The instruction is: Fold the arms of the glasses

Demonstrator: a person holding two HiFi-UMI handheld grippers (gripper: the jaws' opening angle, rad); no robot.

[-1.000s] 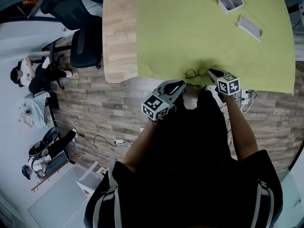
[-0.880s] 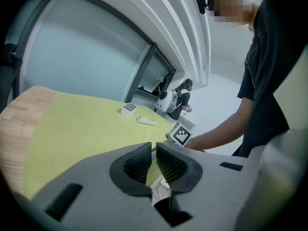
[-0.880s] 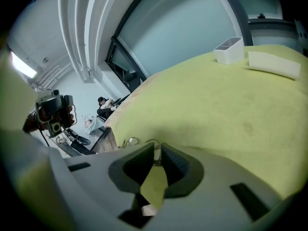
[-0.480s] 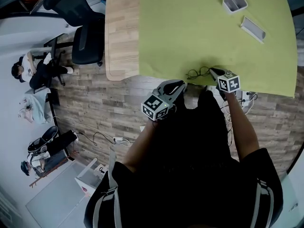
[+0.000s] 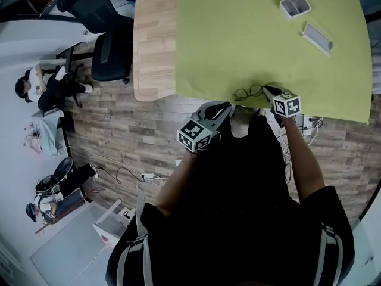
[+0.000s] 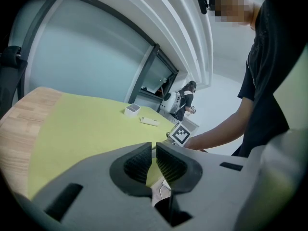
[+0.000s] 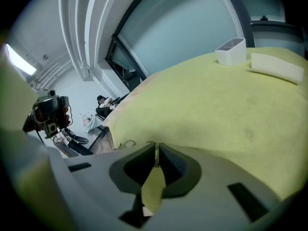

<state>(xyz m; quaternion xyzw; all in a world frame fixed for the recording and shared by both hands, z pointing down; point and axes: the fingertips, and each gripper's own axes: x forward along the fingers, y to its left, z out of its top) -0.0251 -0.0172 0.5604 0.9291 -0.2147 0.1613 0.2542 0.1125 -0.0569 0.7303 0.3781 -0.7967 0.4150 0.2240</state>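
The dark thin-framed glasses (image 5: 247, 92) lie at the near edge of the green mat (image 5: 250, 40). My right gripper (image 5: 267, 90) reaches them from the right, and its marker cube (image 5: 286, 105) hangs over the table's edge. In the right gripper view the jaws are shut on a thin wire arm of the glasses (image 7: 155, 150), with more of the frame (image 7: 122, 143) showing to the left. My left gripper (image 5: 224, 108) hovers off the table, just short of the mat's edge, left of the glasses. Its pads (image 6: 166, 163) are nearly together with nothing between them.
A small white box (image 5: 294, 5) and a flat white case (image 5: 316, 36) rest at the mat's far right. The bare wooden tabletop (image 5: 153, 40) extends left of the mat, with an office chair (image 5: 107, 46) beside it. Cables (image 5: 309, 123) lie on the floor under my right arm.
The view has shifted slightly. Both grippers and the glasses stay about where they were.
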